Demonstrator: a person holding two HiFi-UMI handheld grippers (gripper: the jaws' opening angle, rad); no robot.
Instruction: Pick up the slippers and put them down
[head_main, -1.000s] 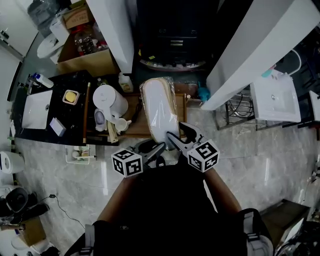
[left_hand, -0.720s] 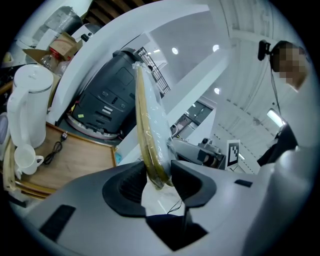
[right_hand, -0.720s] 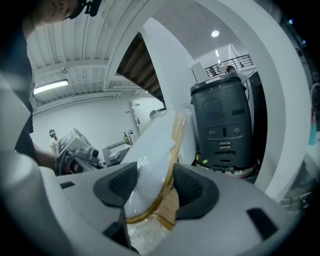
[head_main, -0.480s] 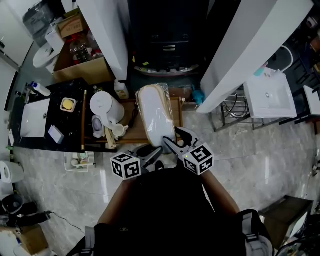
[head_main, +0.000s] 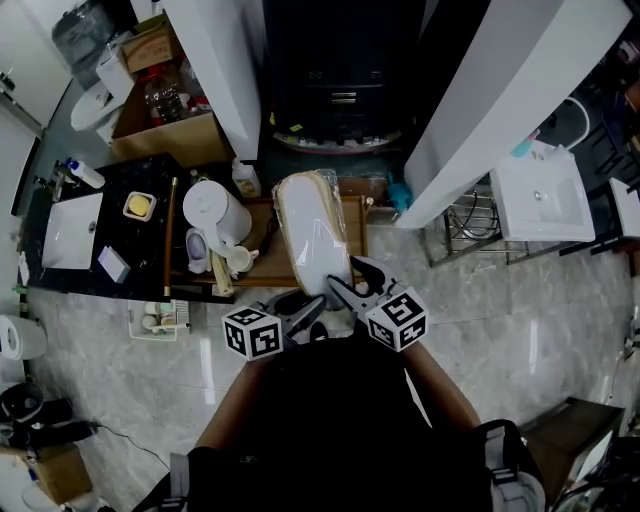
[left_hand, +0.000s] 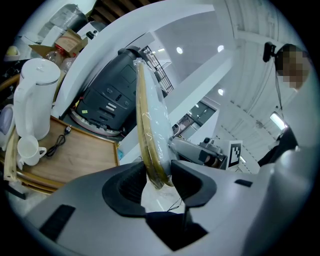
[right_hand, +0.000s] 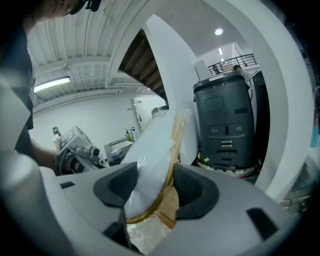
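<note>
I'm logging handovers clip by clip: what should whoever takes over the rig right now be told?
Left gripper: shut on the near end of the wrapped slippers.
Right gripper: shut on the same end.
Slippers: over the wooden tray, beside the white kettle; whether the far end touches the tray cannot be told.
Done: both grips made.
Left: set the slippers down, then open both grippers.

Wood tray (head_main: 275, 268) w/ kettle (head_main: 215, 208) + cup (head_main: 240, 260).

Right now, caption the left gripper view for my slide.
Left gripper pinches the plastic-wrapped slippers on edge; wooden tray, white kettle and cup at left.
</note>
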